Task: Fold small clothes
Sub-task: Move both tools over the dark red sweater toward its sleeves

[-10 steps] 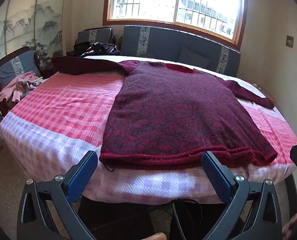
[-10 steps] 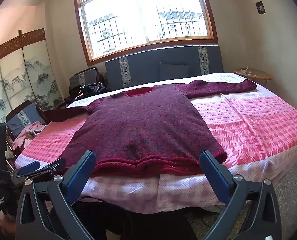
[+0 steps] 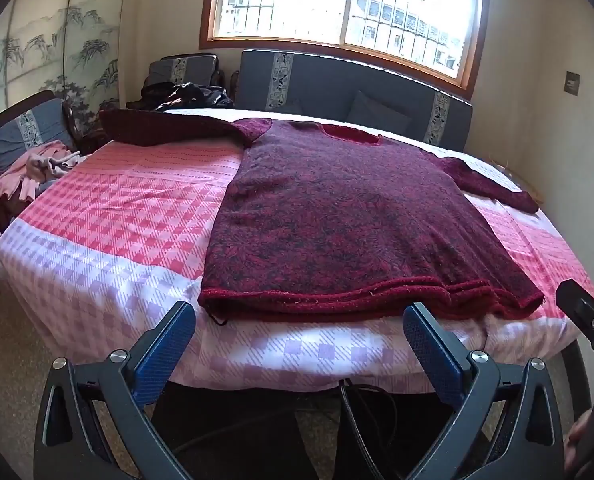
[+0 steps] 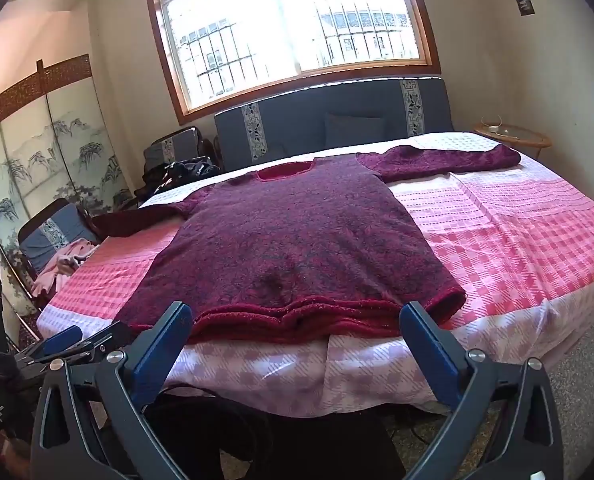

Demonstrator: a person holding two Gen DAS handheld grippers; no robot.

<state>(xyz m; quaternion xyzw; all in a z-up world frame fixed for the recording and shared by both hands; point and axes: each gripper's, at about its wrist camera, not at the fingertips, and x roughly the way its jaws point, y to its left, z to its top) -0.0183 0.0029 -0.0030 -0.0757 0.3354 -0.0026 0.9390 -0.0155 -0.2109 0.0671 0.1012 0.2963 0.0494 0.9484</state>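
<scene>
A dark red sweater lies flat, front up, on the pink checked bedspread, its sleeves stretched out to either side and its hem along the near edge. Just short of that hem, the left gripper and right gripper hover with blue-padded jaws spread wide, touching nothing. Beyond the sweater's collar stands a dark headboard.
</scene>
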